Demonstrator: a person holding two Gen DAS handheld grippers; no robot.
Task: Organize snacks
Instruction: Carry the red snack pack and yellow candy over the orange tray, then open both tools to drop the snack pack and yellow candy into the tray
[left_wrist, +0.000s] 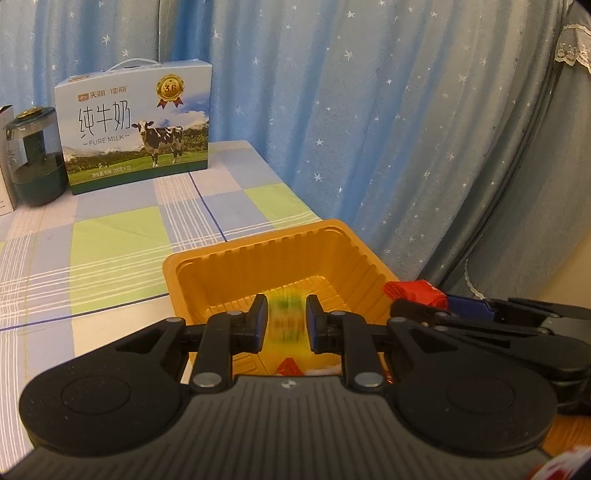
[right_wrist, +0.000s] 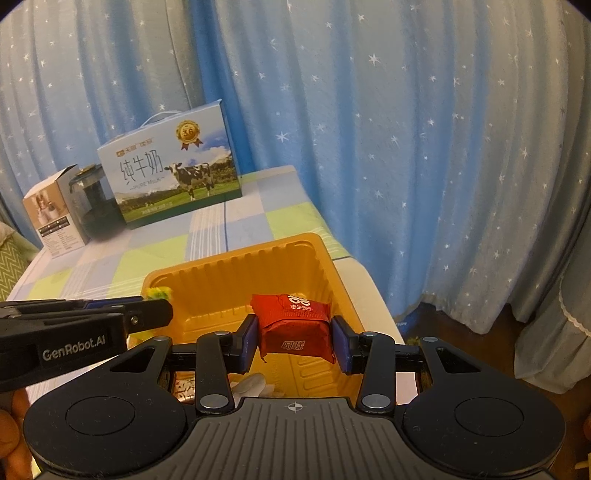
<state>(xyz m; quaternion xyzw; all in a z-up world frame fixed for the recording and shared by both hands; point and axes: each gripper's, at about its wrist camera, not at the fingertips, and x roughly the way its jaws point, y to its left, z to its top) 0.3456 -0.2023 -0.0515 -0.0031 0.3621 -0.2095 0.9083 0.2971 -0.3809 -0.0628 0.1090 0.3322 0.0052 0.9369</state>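
Note:
An orange plastic tray (left_wrist: 221, 258) sits on the checked tablecloth; it also shows in the right wrist view (right_wrist: 236, 266). My left gripper (left_wrist: 286, 325) hovers over the tray with a blurred yellow-green snack packet (left_wrist: 288, 317) between its fingers; the blur hides whether it is gripped. My right gripper (right_wrist: 295, 341) is shut on a red snack packet (right_wrist: 293, 325) and holds it above the tray. The red packet (left_wrist: 413, 293) and right gripper show at the right of the left wrist view. The yellow-green packet (right_wrist: 159, 293) peeks behind the left gripper's fingers (right_wrist: 147, 314).
A milk carton box (left_wrist: 136, 125) stands at the table's back, also in the right wrist view (right_wrist: 173, 173). A dark green jar (left_wrist: 35, 155) and a small box (right_wrist: 55, 218) stand left of it. Star-patterned blue curtains hang behind. Other snack wrappers (right_wrist: 255, 384) lie in the tray.

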